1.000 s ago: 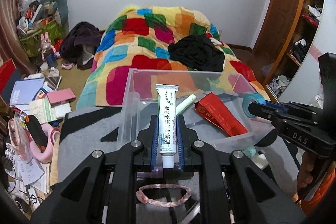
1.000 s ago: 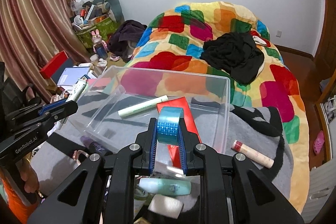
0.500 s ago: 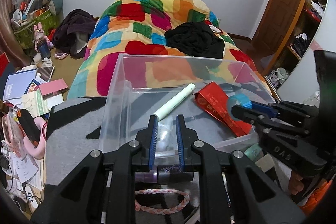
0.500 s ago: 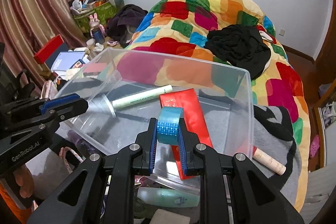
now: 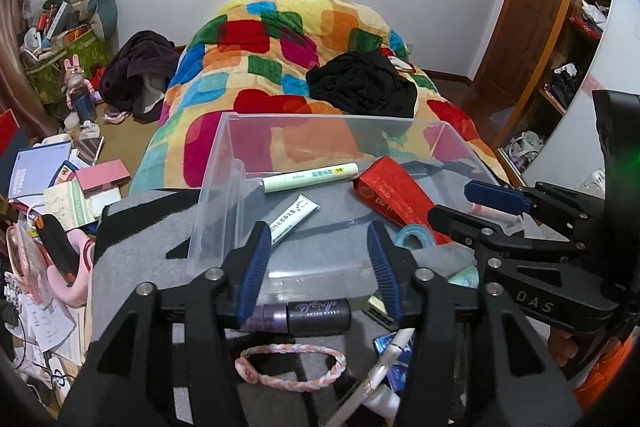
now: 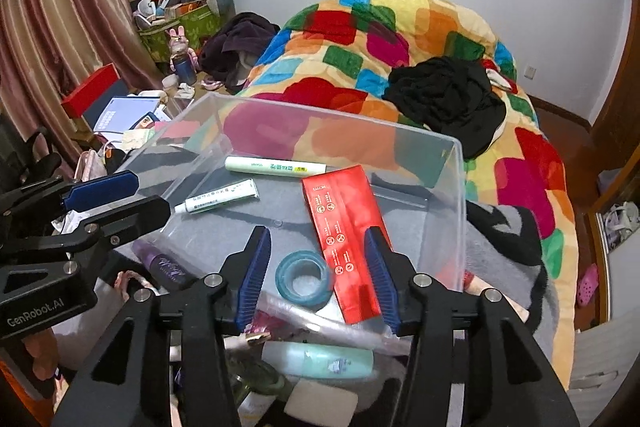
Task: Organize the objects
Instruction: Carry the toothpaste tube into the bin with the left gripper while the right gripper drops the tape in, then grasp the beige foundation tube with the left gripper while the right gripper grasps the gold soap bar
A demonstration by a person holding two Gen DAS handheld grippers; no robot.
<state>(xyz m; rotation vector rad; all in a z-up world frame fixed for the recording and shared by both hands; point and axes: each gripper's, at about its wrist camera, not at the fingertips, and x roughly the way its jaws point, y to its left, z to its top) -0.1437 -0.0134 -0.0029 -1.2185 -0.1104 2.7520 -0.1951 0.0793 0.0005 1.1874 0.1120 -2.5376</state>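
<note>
Bed (image 6: 420,39) with a patchwork quilt filled the background, a black garment (image 6: 444,99) heaped on it. Clear plastic bin (image 5: 224,163) sat on a grey-and-black blanket (image 5: 132,247) in front of both grippers.

Inside the bin: red flat box (image 6: 340,231) lying diagonally, pale green tube (image 6: 274,166) along the far wall, white ointment tube (image 6: 218,198) on the floor near the left wall, blue tape roll (image 6: 303,277) flat on the floor just beside the red box's near end.

Left gripper (image 5: 318,267) was over the bin's near edge, jaws opening and nothing between them; the white tube lay free just beyond its left finger. Right gripper (image 6: 318,275) likewise had jaws opening, with the tape roll resting on the bin floor between the fingers, pads apparently clear of it.

Outside the bin, near side: dark purple-capped bottle (image 5: 304,313) against the bin wall, braided pink bracelet (image 5: 290,365) on the blanket, mint green bottle (image 6: 320,361), and a pink tube (image 6: 474,281) to the right, mostly hidden by the bin corner. Other small items there were too blurred to identify.
</note>
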